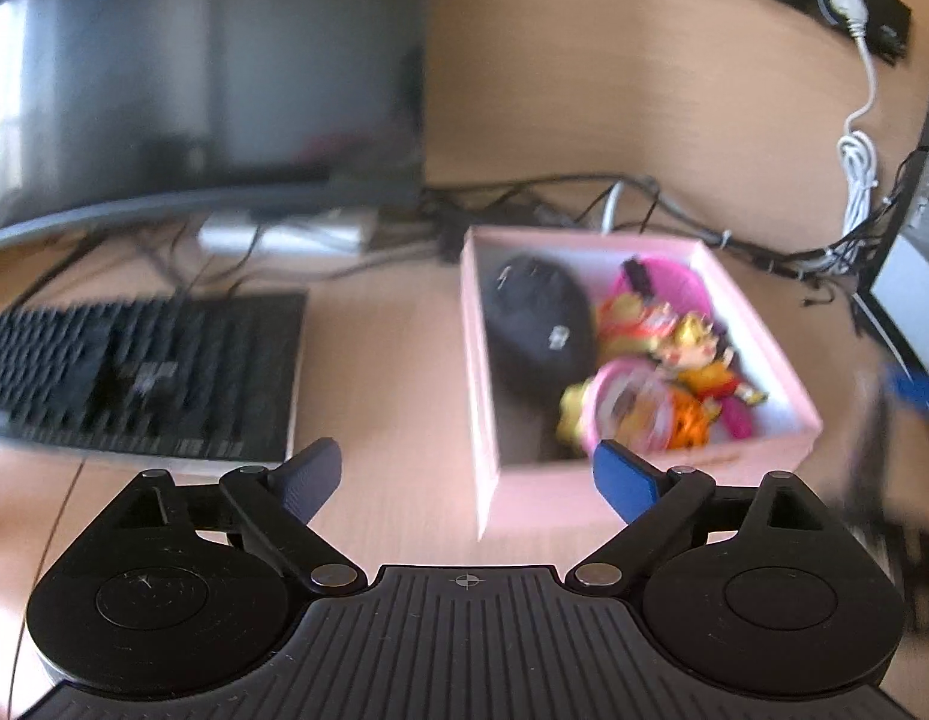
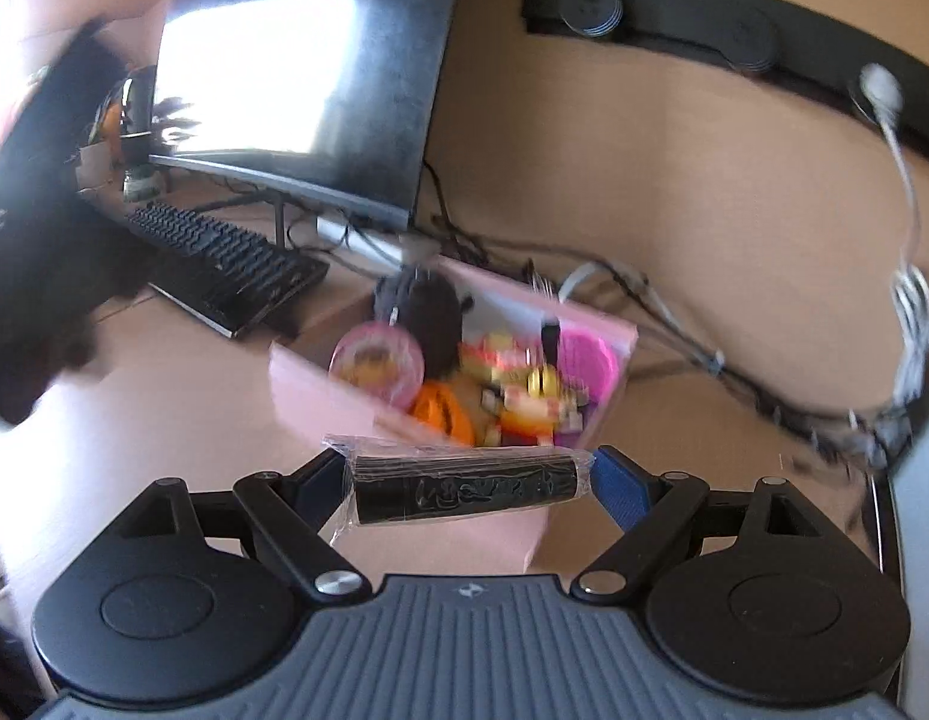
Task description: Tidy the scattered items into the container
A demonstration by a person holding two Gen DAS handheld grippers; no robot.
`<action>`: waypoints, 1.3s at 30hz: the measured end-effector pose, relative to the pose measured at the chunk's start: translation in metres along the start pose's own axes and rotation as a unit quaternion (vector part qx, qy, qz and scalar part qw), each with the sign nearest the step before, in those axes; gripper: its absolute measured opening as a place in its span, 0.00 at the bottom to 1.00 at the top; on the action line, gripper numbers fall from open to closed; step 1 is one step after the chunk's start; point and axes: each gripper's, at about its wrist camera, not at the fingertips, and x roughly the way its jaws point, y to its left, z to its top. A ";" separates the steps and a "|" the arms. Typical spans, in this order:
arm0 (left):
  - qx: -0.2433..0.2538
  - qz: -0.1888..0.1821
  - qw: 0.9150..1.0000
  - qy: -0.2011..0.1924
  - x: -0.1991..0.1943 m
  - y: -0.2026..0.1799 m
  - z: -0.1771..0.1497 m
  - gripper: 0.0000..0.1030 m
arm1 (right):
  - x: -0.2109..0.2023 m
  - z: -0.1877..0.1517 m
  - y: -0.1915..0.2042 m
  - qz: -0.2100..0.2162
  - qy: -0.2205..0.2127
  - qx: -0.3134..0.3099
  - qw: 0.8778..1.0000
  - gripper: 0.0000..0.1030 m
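One black roll (image 2: 467, 489) — plastic-wrapped, crinkled — spans right tool (image 2: 464, 483).

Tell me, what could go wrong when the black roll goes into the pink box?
The box is already crowded with a black mouse, figurines and pink round cases, so the roll might sit on top and tip out.

The right gripper holds the wrapped black roll by its ends only. A small slip could drop it on the desk before it reaches the box.

The crinkly wrapper could snag on a pad when the gripper lets go.
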 end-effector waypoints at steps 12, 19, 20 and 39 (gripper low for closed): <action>-0.038 0.042 0.998 0.036 -0.015 0.035 -0.037 0.93 | 0.068 0.048 -0.012 -0.005 -0.047 -0.022 0.999 0.95; -0.026 0.026 0.999 0.030 -0.013 0.029 -0.038 0.94 | 0.054 0.020 -0.001 0.004 -0.015 -0.005 1.000 0.95; -0.021 0.022 0.999 0.027 -0.012 0.027 -0.039 0.95 | 0.048 0.014 0.000 0.003 -0.011 0.005 1.000 0.95; 0.048 -0.071 0.996 -0.015 -0.008 -0.041 -0.095 0.98 | -0.047 -0.067 0.038 -0.120 0.054 0.112 0.985 1.00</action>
